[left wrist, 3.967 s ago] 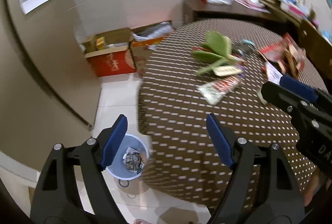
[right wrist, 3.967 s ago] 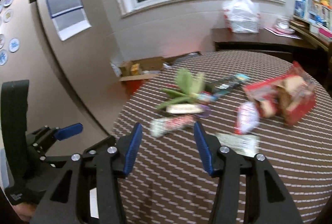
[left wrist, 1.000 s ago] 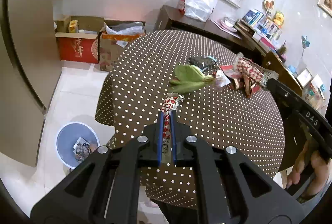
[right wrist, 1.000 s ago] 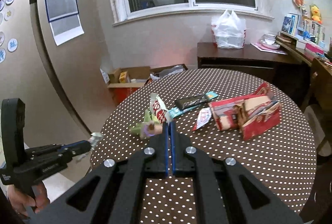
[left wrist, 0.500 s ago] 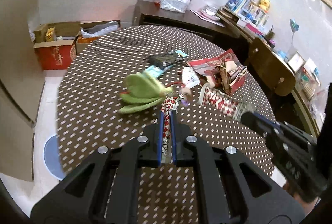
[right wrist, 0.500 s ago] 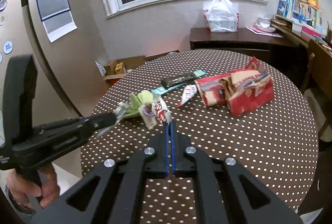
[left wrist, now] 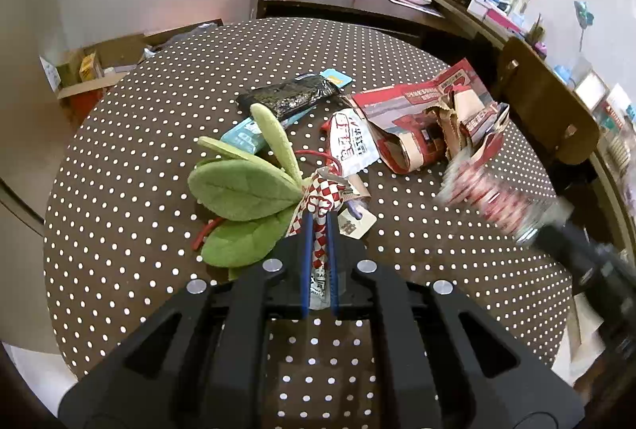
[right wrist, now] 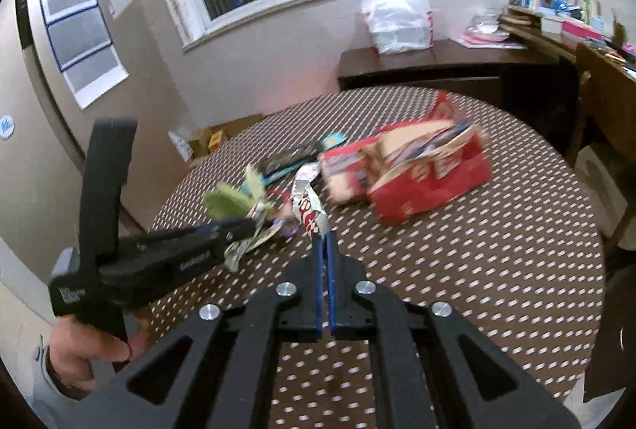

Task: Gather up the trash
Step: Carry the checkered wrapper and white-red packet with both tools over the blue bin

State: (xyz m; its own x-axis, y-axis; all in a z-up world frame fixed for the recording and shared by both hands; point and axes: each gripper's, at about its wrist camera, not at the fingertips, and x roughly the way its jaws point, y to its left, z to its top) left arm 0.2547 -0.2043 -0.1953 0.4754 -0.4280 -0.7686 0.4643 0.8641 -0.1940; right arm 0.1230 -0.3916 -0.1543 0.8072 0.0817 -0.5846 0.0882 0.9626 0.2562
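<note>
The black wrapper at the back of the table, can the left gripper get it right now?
Probably not yet. The left gripper is shut on a checked wrapper, and the green leaf toy lies before the black wrapper. Nothing covers it from above.

My left gripper pinches a red/white checkered wrapper, my right gripper a red/white wrapper, w/ a torn red box, black wrapper & white packet lying flat on the table.
</note>
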